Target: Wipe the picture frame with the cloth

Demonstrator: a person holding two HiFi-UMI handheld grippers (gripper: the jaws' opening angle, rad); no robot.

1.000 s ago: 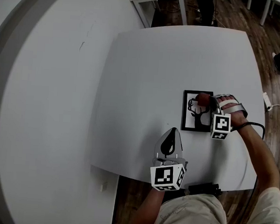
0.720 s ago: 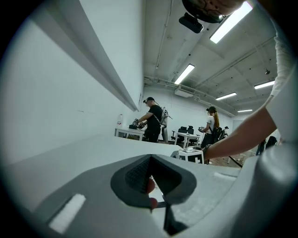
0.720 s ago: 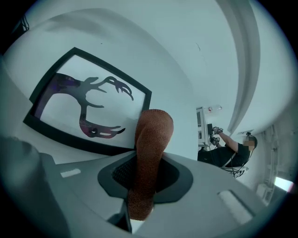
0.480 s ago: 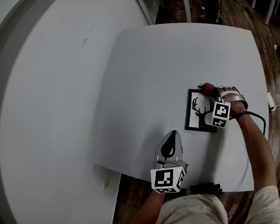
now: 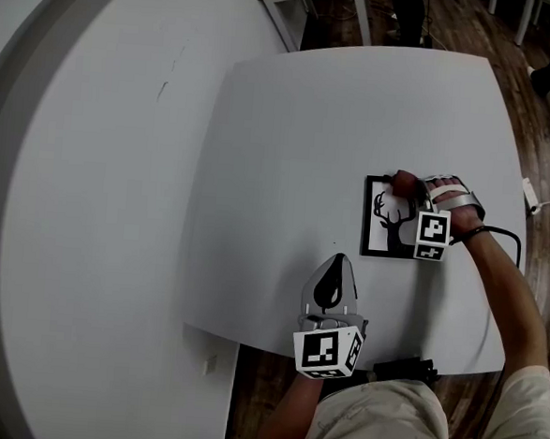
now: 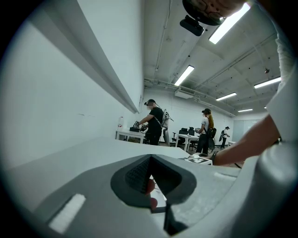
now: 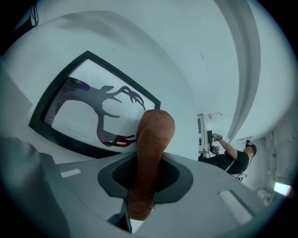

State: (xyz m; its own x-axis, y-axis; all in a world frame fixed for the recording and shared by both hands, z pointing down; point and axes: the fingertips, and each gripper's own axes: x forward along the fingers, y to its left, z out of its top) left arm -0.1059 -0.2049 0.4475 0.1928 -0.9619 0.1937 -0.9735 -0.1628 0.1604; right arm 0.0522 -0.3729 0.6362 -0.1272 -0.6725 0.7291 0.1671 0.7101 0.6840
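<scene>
Head view: white rectangular table (image 5: 289,149) with a black-framed rectangular picture frame with a deer silhouette print (image 5: 373,232) lying flat near its right edge, on the person's side of centre. The right gripper (image 5: 415,197) is over the frame's far right corner, its marker cube above the right edge. A rust-brown knitted cloth (image 5: 402,182) sticks out of it, over the frame's far edge. The left gripper (image 5: 337,270) rests on the table near the front edge, well apart from the frame, pointing away from the person. Left gripper view: the left gripper (image 6: 151,186) has both jaws together with nothing between them. Beyond it are bare tabletop and the right gripper's marker cube (image 6: 199,160) under the person's forearm (image 6: 247,144). Several people stand at desks (image 6: 135,135) in the background. Right gripper view: the right gripper (image 7: 149,186) is clamped on the cloth (image 7: 151,153), which runs up between the jaws as a folded strip. Its rounded end overlaps the frame's (image 7: 84,148) nearest black edge, just beside the antlers. Can't tell whether it presses on the frame.
</scene>
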